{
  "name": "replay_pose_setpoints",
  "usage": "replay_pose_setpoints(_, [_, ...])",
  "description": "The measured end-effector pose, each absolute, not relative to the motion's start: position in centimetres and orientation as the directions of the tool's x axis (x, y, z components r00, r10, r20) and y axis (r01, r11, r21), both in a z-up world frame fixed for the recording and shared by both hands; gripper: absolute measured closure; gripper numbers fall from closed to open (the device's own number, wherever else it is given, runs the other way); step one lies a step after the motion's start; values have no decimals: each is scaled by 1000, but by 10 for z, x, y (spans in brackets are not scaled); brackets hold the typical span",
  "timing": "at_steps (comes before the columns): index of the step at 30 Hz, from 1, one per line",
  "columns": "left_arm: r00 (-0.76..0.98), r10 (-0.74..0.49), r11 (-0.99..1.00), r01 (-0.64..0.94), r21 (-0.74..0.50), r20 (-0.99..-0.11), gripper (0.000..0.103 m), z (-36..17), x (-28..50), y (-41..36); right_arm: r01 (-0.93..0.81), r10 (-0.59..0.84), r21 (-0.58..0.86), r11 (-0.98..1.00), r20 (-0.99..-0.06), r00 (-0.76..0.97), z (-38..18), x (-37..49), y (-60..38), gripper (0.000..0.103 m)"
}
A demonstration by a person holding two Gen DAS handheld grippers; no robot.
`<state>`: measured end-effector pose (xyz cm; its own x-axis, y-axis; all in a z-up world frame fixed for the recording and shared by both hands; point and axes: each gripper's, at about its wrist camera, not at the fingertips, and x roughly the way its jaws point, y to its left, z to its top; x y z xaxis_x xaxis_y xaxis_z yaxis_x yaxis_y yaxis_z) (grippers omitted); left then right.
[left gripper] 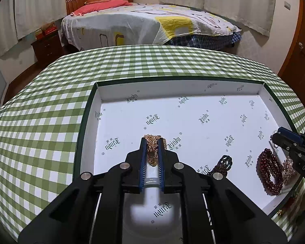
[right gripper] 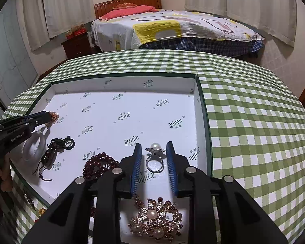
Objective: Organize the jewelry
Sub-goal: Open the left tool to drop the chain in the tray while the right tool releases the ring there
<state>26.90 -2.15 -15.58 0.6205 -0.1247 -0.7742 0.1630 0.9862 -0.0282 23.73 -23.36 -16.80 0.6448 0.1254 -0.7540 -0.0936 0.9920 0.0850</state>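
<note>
on the desk [left gripper: 50,105], covered by a green-and-white checked cloth, sits a shallow white tray [left gripper: 172,85] with a dark green rim and printed lettering across its floor. left gripper [left gripper: 152,142] is positioned over the near left part of the tray, blue pads drawn together and clamped on a gold chain [left gripper: 152,148], which bunches between the pads and protrudes past the tips. from the right wrist view the same chain [right gripper: 52,117] hangs at the tip of that gripper, just above the tray floor. right gripper [right gripper: 154,148] is over the near right part of the tray with its fingers apart; a silver ring with a pearl [right gripper: 154,158] lies on the tray floor between them, not touched by either pad. below that gripper lies a gold brooch with pearls [right gripper: 154,221]. a dark red bead bracelet [right gripper: 99,164] lies just left of the right gripper. further left rest a dark cord pendant [right gripper: 57,148] and a pale white bangle [right gripper: 33,144], both inside the tray. beyond the desk stands a bed [left gripper: 144,24]
</note>
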Motion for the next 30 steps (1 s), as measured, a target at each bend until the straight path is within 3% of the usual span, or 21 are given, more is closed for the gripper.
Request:
replay_pose_setpoints(3, [621,-122,987,161,-26,-774,90,-155,268,-22,-88,126,91,992,-750,650,-167,236,-234,65])
replay_pose_setpoints(5, [622,-121,987,158,-27,-774,83,-154,267,-21,-82,130,101,991,-746,653,-165,235,-236,65])
replay_pose_setpoints(7, [630,-120,988,150,-31,-767,70,-152,265,-20,-76,129,105,991,-740,660,-162,234,-237,65])
replay_pose_setpoints(12, [657,-119,989,141,-34,-744,56,-140,253,-16,-65,131,119,991,-721,680,-151,224,-238,65])
replay_pose_setpoints(20, [697,-121,989,144,-27,-707,50,-115,217,-16,-78,143,124,989,-698,702,-134,192,-230,65])
replay_pose_setpoints(30, [694,-117,990,139,-27,-710,49,-113,163,-18,-83,134,105,991,-718,683,-144,142,-223,65])
